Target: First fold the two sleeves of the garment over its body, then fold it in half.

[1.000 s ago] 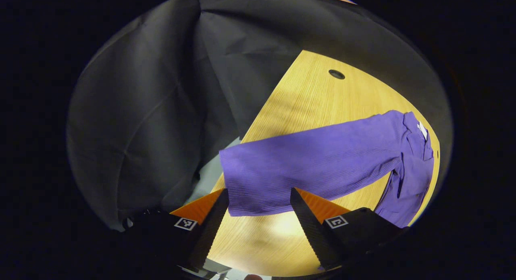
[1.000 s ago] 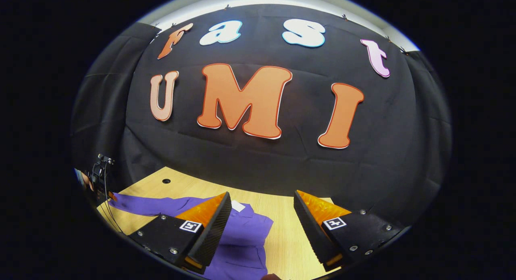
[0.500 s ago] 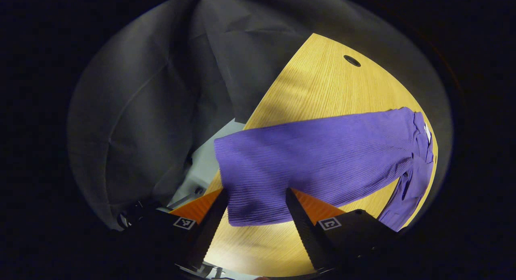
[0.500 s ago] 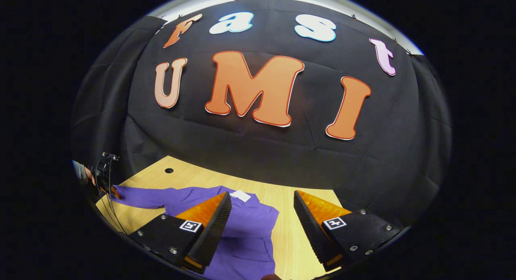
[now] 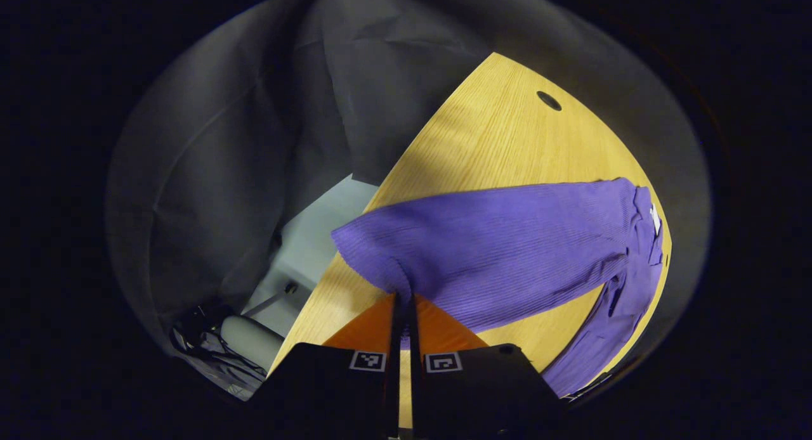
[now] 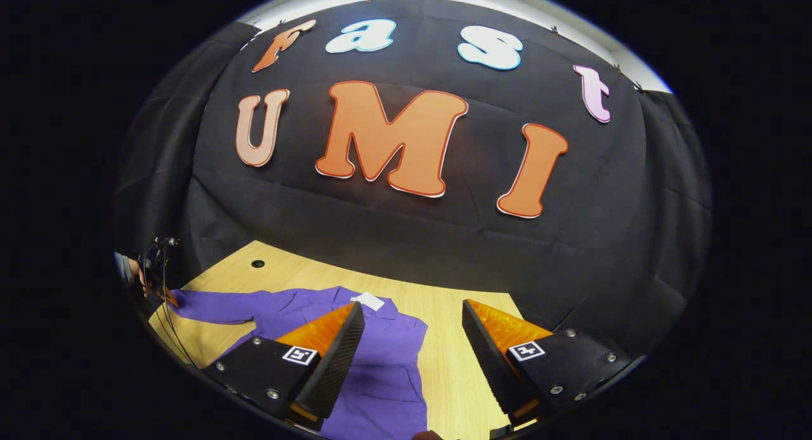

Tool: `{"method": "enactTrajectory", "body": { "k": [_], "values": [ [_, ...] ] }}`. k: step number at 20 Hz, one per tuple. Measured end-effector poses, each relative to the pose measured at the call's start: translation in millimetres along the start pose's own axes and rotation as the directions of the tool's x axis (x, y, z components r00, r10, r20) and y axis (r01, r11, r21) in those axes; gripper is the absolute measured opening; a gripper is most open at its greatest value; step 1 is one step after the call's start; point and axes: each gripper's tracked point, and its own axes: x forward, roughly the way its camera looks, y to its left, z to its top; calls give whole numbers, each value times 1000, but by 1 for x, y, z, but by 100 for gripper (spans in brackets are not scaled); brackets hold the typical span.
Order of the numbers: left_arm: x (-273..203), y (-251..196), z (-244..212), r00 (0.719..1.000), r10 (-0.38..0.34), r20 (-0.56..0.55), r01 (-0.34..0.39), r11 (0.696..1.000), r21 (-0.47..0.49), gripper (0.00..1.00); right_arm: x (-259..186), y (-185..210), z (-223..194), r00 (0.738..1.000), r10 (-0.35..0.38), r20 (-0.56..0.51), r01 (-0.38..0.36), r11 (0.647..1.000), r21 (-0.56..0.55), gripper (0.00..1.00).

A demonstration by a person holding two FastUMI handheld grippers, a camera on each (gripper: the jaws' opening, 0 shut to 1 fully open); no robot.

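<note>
Your left gripper (image 5: 402, 298) just went from spread wide around the sleeve (image 5: 482, 250) cuff to closed, both fingers pinching the cuff edge, so the grab is done. Garment (image 6: 355, 357) lies flat on the table (image 5: 495, 148), sleeve stretched out to the side with the cuff at the table edge, body seen under your right gripper (image 6: 409, 348). Right gripper hangs above the collar area, fingers wide apart, holding nothing. Likely next: carry this sleeve over the body; neither sleeve looks folded yet
</note>
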Motion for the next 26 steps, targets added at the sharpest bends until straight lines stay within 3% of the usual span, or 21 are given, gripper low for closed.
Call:
{"method": "enactTrajectory", "body": {
  "k": [6, 9, 14, 21, 26],
  "values": [
    [-74, -71, 12, 987, -49, 150, 19, 981, 191, 8, -6, -32, 2, 999, 19, 36, -20, 1000, 9, 94],
    [-102, -120, 6, 981, -82, 176, 29, 958, 286, 8, -14, -52, -6, 999, 19, 49, -20, 1000, 19, 94],
    [-134, -196, 1, 973, -117, 199, 36, 929, 367, 8, -28, -83, -28, 999, 18, 51, -20, 998, 51, 94],
    [-157, -316, -7, 960, -203, 192, 72, 844, 532, 8, -49, -132, -56, 999, -23, 42, 17, 992, 127, 94],
    [-156, -413, -17, 957, -244, 158, 80, 745, 663, 8, -62, -164, -76, 997, -77, 22, 73, 986, 150, 93]
  ]
}}
